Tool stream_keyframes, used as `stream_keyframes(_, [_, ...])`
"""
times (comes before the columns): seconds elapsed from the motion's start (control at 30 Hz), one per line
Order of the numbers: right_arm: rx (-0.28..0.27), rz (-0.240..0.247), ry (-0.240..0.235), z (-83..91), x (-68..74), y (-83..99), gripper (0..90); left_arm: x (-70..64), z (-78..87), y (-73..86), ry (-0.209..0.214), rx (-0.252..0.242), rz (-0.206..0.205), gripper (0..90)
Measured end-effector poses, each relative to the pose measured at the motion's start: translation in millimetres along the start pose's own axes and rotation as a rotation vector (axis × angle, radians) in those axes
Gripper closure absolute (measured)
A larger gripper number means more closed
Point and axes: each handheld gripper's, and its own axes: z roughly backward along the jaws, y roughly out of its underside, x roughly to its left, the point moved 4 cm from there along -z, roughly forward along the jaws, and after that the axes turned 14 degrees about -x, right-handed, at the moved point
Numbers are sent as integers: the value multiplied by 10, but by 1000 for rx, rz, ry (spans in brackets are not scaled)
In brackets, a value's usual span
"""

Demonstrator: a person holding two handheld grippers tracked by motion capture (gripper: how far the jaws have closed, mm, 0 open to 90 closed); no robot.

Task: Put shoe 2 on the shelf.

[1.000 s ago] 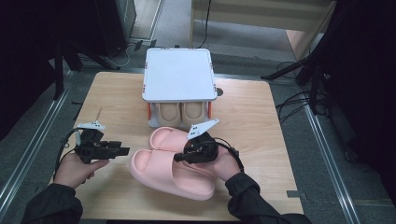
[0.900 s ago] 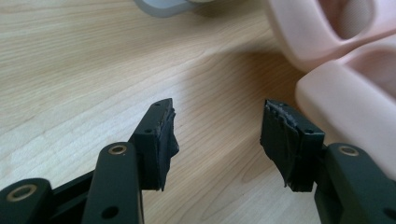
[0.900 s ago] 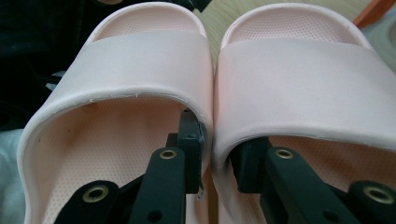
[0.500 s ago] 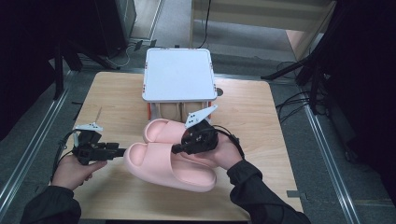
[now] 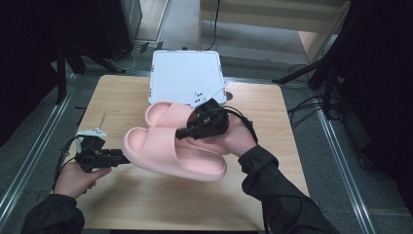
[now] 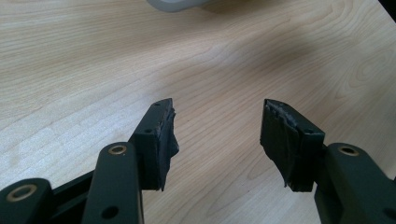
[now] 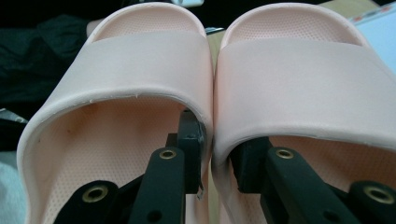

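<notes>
Two pink slippers, the near one [image 5: 165, 153] and the far one [image 5: 163, 114], hang side by side over the middle of the wooden table [image 5: 272, 126]. My right gripper [image 5: 187, 130] is shut on their two touching inner walls. In the right gripper view one jaw sits inside the left slipper [image 7: 116, 60] and the other inside the right slipper [image 7: 299, 65], with the right gripper [image 7: 217, 140] pinching them together. My left gripper [image 5: 124, 157] is at the table's left, just beside the near slipper's toe. The left gripper [image 6: 217, 126] stands open with bare wood [image 6: 93, 56] between its jaws.
A white lidded box [image 5: 185, 78] stands at the table's back edge, its front partly covered by the slippers. A pale rounded edge [image 6: 177, 3] shows at the top of the left gripper view. Dark stands and cables line the floor on both sides.
My right gripper has carried both slippers up and to the left, so they now cover the box's front. The left gripper has barely moved.
</notes>
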Motion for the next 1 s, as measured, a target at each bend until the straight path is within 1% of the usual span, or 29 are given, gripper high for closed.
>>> stream_keyframes(0.07, [3,1,27,20,-34,-97,763,-2,-3,-1,3,0,0,444])
stream_keyframes(0.1, [6,-9,43,30,-54,-144,764,-3,-4,0,7,1,1,444])
stream_keyframes(0.17, [6,-11,65,45,-113,-223,763,-5,-7,-2,10,-4,-2,444])
stream_keyframes(0.33, [-2,-62,206,75,-407,-425,764,-19,-18,-10,16,-6,-10,445])
stream_keyframes(0.4, [-1,-61,250,72,-518,-466,765,-26,-27,-10,21,-5,-10,445])
stream_keyframes(0.43, [-1,-59,281,68,-582,-486,765,-26,-32,-10,23,-3,-12,445])
stream_keyframes(0.47, [2,-65,325,58,-662,-511,765,-26,-38,-11,24,-4,-12,445])
stream_keyframes(0.5, [0,-74,358,49,-739,-528,765,-26,-44,-11,24,-4,-10,445])
stream_keyframes(0.57, [-7,-125,427,30,-890,-558,765,-27,-49,-13,27,-3,-11,445])
stream_keyframes(0.6, [-12,-146,447,25,-947,-567,764,-29,-51,-15,30,-1,-11,445])
stream_keyframes(0.63, [-29,-187,480,13,-1033,-583,764,-30,-53,-15,30,-2,-12,446])
stream_keyframes(0.67, [-38,-207,492,4,-1080,-593,764,-33,-57,-17,29,-2,-15,447])
stream_keyframes(0.73, [-51,-234,536,-27,-1204,-634,765,-43,-60,-18,34,0,-19,448])
stream_keyframes(0.77, [-56,-237,568,-44,-1255,-654,765,-49,-61,-21,36,1,-18,448])
stream_keyframes(0.83, [-56,-251,615,-79,-1337,-686,765,-54,-67,-27,41,-1,-18,447])
stream_keyframes(0.87, [-63,-266,645,-107,-1398,-706,765,-55,-72,-28,44,-1,-19,448])
stream_keyframes(1.0, [-70,-337,737,-201,-1555,-753,764,-57,-90,-22,42,11,-31,447])
